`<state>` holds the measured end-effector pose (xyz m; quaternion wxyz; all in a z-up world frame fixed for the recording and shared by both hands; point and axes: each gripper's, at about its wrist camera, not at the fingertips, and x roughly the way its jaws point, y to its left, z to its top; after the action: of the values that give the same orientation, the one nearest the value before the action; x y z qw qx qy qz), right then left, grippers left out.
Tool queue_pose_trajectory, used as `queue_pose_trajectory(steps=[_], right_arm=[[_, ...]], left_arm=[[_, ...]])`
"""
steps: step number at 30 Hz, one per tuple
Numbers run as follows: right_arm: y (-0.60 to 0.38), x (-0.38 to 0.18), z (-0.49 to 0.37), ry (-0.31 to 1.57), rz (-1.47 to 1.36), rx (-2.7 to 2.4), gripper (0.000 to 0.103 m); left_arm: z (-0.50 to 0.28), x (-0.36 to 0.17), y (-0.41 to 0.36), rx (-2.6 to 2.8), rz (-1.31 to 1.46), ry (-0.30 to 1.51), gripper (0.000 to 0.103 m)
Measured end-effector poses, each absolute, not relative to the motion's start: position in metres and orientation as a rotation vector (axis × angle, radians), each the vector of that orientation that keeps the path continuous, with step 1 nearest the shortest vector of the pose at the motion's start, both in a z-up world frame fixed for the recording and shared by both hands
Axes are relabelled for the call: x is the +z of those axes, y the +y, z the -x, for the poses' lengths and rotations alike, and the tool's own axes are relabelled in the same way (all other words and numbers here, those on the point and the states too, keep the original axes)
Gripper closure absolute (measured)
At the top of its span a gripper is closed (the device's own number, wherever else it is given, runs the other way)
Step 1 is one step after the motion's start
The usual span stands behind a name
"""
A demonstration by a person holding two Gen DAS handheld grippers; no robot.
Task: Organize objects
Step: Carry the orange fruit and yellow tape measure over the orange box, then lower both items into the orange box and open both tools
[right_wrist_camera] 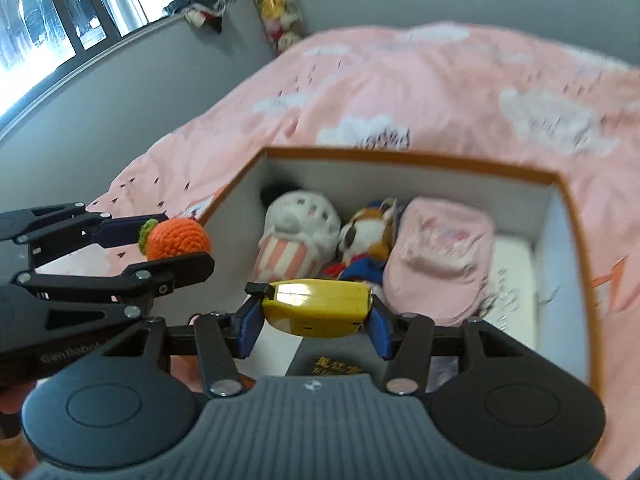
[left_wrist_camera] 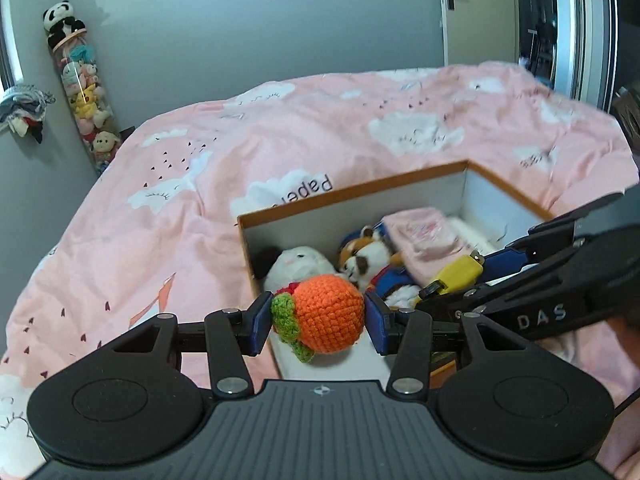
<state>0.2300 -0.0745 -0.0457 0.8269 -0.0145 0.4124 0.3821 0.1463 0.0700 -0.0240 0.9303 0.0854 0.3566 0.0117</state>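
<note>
Now both tools are loaded at once: the left gripper (left_wrist_camera: pixel 318 322) is clamped on a crocheted orange ball (left_wrist_camera: pixel 326 314) with a green leafy tuft at its nine o'clock side, blue pads pressed against both flanks, and it hangs right at the near left corner of the open box (left_wrist_camera: pixel 360 196). From the right wrist view that same ball (right_wrist_camera: pixel 178 238) sits at nine o'clock, just outside the box's left wall. The right gripper (right_wrist_camera: pixel 316 318) is closed on a yellow toy (right_wrist_camera: pixel 316 306), glossy and lying crosswise between the pads, held above the near end of the box (right_wrist_camera: pixel 420 166). Inside the box, toward twelve o'clock, there is a white plush (right_wrist_camera: pixel 298 220) with pink and white stripes low on its body, a brown and white stuffed animal (right_wrist_camera: pixel 368 236) in blue touching it on the right, and a pink cap (right_wrist_camera: pixel 438 256) beside that at about two o'clock. The box rests on a pink bedspread (left_wrist_camera: pixel 280 128) printed with white clouds. At ten o'clock in the left wrist view, a tall clear tube of small plush toys (left_wrist_camera: pixel 86 100) stands against the grey wall, a panda (left_wrist_camera: pixel 60 20) perched on top.
</note>
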Motion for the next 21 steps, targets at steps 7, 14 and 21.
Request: queue_pose_trajectory(steps=[7,14,21], right_arm=[[-0.068,-0.059,-0.240,0.972,-0.010,0.842,0.047],[-0.058,-0.066,-0.246,1.021,-0.023,0.845,0.047],[-0.052,-0.069,-0.244,1.036,-0.013,0.838,0.047]], left_arm=[[-0.145,-0.042,0.068,0.028,-0.277,0.739,0.047],[-0.141,-0.050,0.063,0.022,-0.364,0.702,0.044],[-0.142,-0.054,0.076,0.022,-0.297,0.734,0.040]])
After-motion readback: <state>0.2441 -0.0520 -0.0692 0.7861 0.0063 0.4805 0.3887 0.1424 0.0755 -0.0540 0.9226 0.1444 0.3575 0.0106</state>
